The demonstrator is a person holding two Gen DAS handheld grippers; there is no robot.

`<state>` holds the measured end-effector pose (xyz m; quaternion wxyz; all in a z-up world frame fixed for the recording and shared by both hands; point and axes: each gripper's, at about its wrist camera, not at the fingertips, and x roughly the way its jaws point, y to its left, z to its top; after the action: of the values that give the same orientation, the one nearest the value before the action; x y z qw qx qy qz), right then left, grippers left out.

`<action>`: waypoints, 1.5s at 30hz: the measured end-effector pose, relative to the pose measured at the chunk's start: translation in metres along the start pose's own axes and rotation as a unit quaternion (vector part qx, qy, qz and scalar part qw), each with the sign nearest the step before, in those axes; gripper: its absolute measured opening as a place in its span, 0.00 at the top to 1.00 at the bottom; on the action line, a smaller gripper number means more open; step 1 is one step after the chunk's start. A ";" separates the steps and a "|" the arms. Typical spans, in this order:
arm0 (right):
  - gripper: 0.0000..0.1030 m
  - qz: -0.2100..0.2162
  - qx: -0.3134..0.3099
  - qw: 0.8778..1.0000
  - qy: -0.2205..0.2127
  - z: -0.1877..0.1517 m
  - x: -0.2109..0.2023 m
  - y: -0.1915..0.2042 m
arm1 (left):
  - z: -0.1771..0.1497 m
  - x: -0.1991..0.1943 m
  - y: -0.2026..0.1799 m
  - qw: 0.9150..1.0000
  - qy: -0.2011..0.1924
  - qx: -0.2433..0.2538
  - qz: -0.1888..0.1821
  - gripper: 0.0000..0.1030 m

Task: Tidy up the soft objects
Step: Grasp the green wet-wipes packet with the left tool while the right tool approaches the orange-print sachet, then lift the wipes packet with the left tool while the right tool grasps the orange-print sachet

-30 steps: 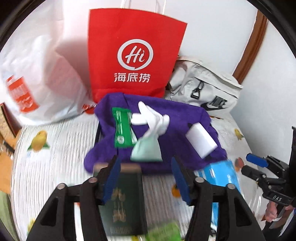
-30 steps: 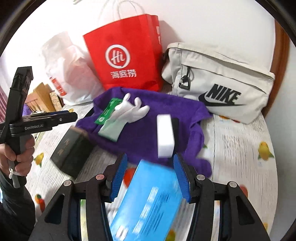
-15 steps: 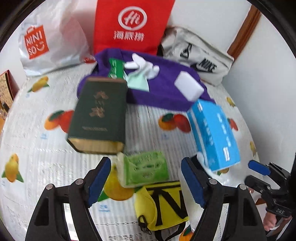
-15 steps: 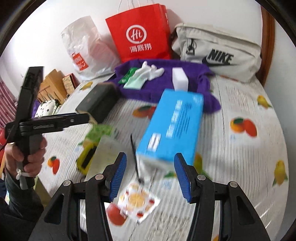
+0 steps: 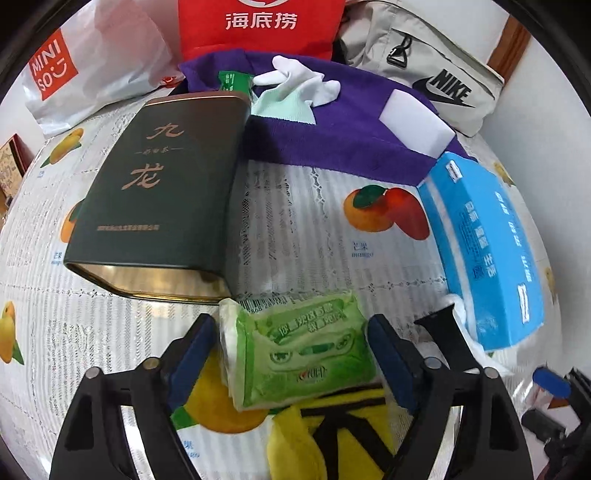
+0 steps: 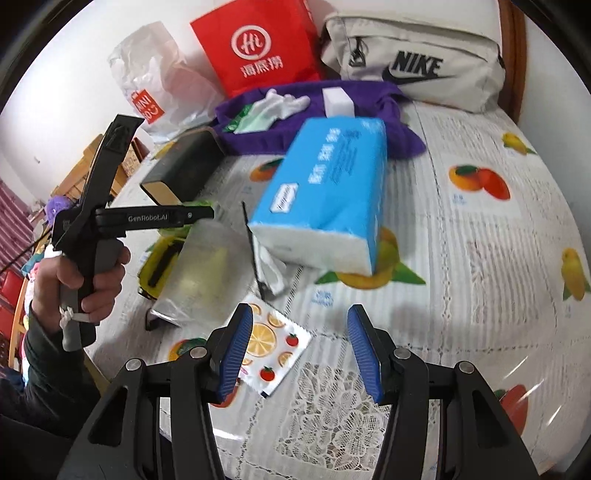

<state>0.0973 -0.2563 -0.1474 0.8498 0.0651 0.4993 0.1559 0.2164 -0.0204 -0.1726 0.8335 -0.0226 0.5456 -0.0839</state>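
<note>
A: Left wrist view first: what can you read?

B: "MINISO" in white on a red square on the white plastic bag (image 5: 92, 62) at the back left. Beside it the red paper bag (image 5: 258, 26) carries white Chinese characters under a round logo. "NIKE" with a swoosh is on the grey pouch (image 5: 436, 74) at the back right.

A: And the dark tin?

B: A dark green tin (image 5: 162, 192) lies flat on the fruit-print tablecloth (image 5: 295, 221) with gold Chinese characters on its face. Whether anything is in it I cannot tell.

A: Where do the soft things lie?

B: A purple cloth (image 5: 354, 125) bears a white glove (image 5: 299, 79), a green sachet (image 5: 231, 79) and a white sponge block (image 5: 417, 123). The blue tissue pack (image 5: 487, 243) lies at the right, its print too blurred to read. The green wet-wipe pack (image 5: 306, 354) rests on a yellow and black pouch (image 5: 332, 435).

A: The left gripper?

B: The left gripper (image 5: 291, 354) has just been opening its jaws; they stand wide on either side of the wet-wipe pack, pads clear of it.

A: The right one?

B: The right gripper (image 6: 299, 350) is partly spread with nothing gripped, above a fruit-print sachet (image 6: 273, 350). In its view "GenRobot.AI" reads on the other tool, held by the left hand (image 6: 85, 273).
</note>
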 end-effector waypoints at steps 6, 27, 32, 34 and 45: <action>0.48 0.008 -0.019 1.000 0.009 -0.010 0.007 0.011 | 0.001 0.005 -0.009 1.000 -0.007 0.014 0.023 0.16; 0.48 0.017 -0.032 0.999 0.023 -0.032 0.015 0.028 | -0.025 -0.044 0.025 0.998 -0.056 -0.012 -0.016 0.70; 0.44 -0.004 -0.035 0.999 0.030 -0.037 0.029 0.033 | -0.036 -0.054 0.040 0.998 -0.061 -0.023 -0.016 0.70; 0.35 -0.015 -0.040 0.999 0.023 -0.037 0.029 0.036 | -0.041 -0.056 0.045 0.998 -0.061 -0.030 -0.018 0.70; 0.15 -0.062 -0.041 0.997 -0.013 -0.037 0.042 0.043 | -0.057 -0.057 0.064 0.996 -0.058 -0.060 -0.039 0.70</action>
<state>0.0754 -0.2034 -0.1886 0.8662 0.0012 0.4843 0.1227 0.1499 0.0554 -0.1522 0.8568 -0.0987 0.4996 -0.0814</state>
